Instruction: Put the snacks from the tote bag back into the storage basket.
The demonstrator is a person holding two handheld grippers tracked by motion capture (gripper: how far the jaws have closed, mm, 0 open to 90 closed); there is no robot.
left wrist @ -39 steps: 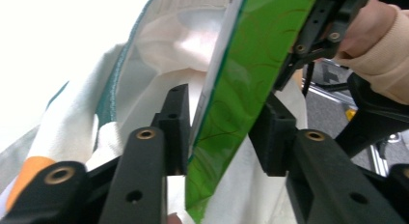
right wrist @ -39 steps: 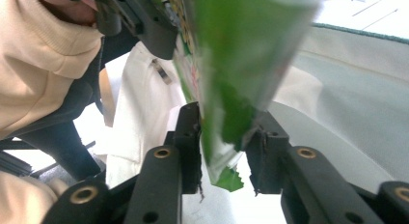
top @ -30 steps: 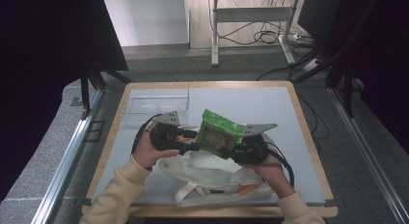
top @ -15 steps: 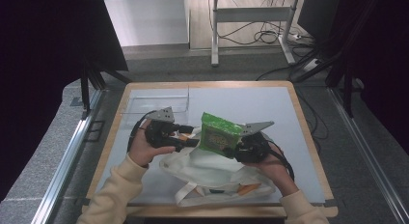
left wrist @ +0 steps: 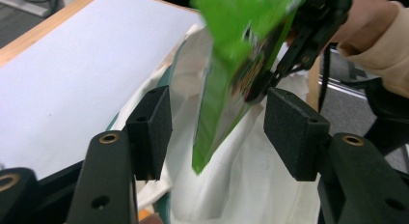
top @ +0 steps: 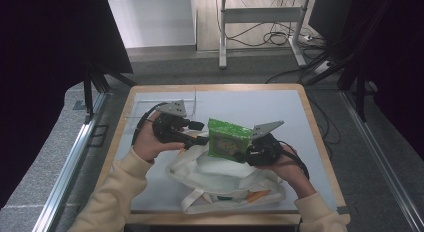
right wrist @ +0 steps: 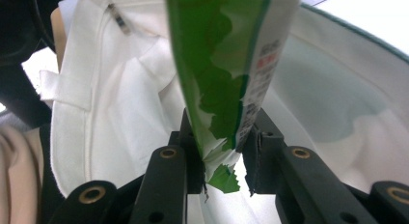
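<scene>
**Green packet held over the open white bag**

The green packet hangs in the air above the mouth of the white cloth bag, pinched by its edge in the right gripper. In the right gripper view the two black jaws are clamped tight on the packet's crimped, torn-looking edge, the pads pressing it from both sides, with the bag's pale lining open behind it. The left gripper sits just beside the packet's other side. Its jaws stand well apart: in the left gripper view the packet's lower corner dangles in the gap between the pads and touches neither one. The bag lies on the grey table top, near the person's edge, its handles trailing toward the front and something orange showing at its lower side. A clear plastic tray rests at the table's far left corner, well apart from the bag.
</scene>
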